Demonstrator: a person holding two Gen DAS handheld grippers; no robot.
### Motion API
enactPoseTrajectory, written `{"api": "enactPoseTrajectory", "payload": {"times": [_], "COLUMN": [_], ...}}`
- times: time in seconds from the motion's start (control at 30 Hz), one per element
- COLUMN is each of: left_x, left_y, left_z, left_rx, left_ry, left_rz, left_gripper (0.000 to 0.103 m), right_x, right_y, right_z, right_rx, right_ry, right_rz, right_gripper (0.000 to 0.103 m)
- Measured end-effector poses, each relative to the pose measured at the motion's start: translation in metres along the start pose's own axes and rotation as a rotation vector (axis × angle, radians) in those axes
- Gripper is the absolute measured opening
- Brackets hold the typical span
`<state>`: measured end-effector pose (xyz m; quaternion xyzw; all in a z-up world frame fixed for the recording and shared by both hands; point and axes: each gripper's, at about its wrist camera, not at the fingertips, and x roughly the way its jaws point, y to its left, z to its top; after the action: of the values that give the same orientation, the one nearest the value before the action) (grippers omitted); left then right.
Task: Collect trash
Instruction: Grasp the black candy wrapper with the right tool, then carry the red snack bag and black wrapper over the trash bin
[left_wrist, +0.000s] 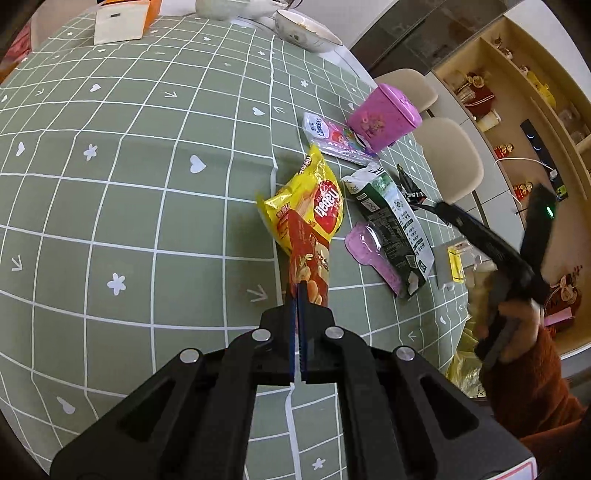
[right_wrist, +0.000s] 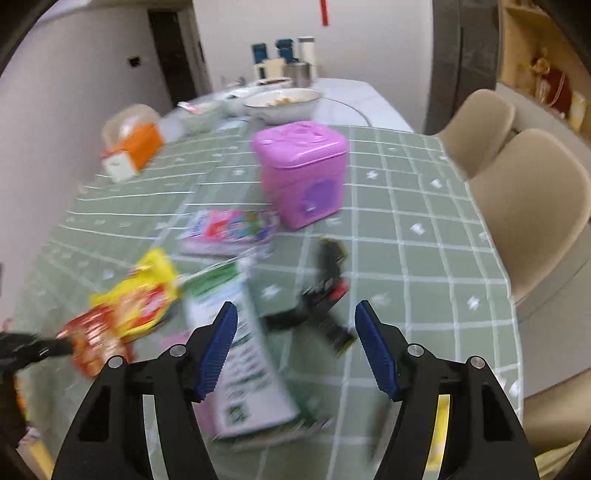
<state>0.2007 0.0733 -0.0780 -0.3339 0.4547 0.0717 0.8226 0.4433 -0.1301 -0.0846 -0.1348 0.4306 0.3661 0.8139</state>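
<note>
Left gripper (left_wrist: 300, 291) clamped on red wrapper (left_wrist: 308, 258), centre frame, over yellow bag (left_wrist: 314, 199). Right gripper (right_wrist: 295, 328) open above milk carton (right_wrist: 243, 354). Next: carry off to bin.

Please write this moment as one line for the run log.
left hand-held gripper: shut on red wrapper | right hand-held gripper: open over carton | pink bin: upright

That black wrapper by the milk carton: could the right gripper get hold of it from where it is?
Probably yes. The right gripper is open and empty, with the black wrapper lying flat on the tablecloth just ahead between its fingers. Nothing covers it; the milk carton lies close alongside and might get nudged.
</note>
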Motion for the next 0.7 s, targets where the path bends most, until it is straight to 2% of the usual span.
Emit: {"api": "enactPoseTrajectory", "payload": {"times": [0.07,0.13,0.17,0.23,0.3,0.33,0.37,0.53,0.63,0.7], "left_x": [0.001,0.002,0.001,-0.001,-0.002,-0.002,-0.002,-0.004,-0.003,0.004], "left_y": [0.001,0.005,0.005,0.009,0.013,0.014,0.014,0.002,-0.005,-0.009], "left_z": [-0.001,-0.003,-0.004,-0.005,-0.006,-0.007,-0.008,-0.012,-0.011,-0.009], "left_rx": [0.002,-0.008,-0.014,-0.030,-0.044,-0.048,-0.050,-0.021,-0.086,-0.137], "left_ry": [0.001,0.000,-0.004,-0.022,-0.033,-0.031,-0.028,0.005,0.002,-0.016], "left_rz": [0.000,0.004,0.005,0.013,0.021,0.024,0.029,0.055,0.017,0.019], "left_gripper": [0.002,0.007,0.012,0.032,0.036,0.038,0.038,0.046,0.054,0.056], "right_x": [0.020,0.036,0.046,0.062,0.070,0.069,0.063,0.005,-0.033,-0.051], "right_y": [-0.002,-0.005,-0.007,-0.010,-0.016,-0.017,-0.017,-0.015,-0.015,-0.015], "right_z": [0.012,0.018,0.021,0.022,0.019,0.018,0.015,-0.001,-0.011,-0.016], "right_rx": [0.006,0.006,0.005,0.015,0.041,0.047,0.051,0.038,0.068,0.105], "right_ry": [0.037,0.069,0.100,0.147,0.191,0.191,0.177,0.057,-0.024,-0.064], "right_rz": [-0.044,-0.069,-0.075,-0.055,-0.006,0.008,0.020,0.013,0.014,0.015], "right_gripper": [0.062,0.060,0.057,0.046,0.031,0.030,0.022,0.019,0.019,0.019]}}
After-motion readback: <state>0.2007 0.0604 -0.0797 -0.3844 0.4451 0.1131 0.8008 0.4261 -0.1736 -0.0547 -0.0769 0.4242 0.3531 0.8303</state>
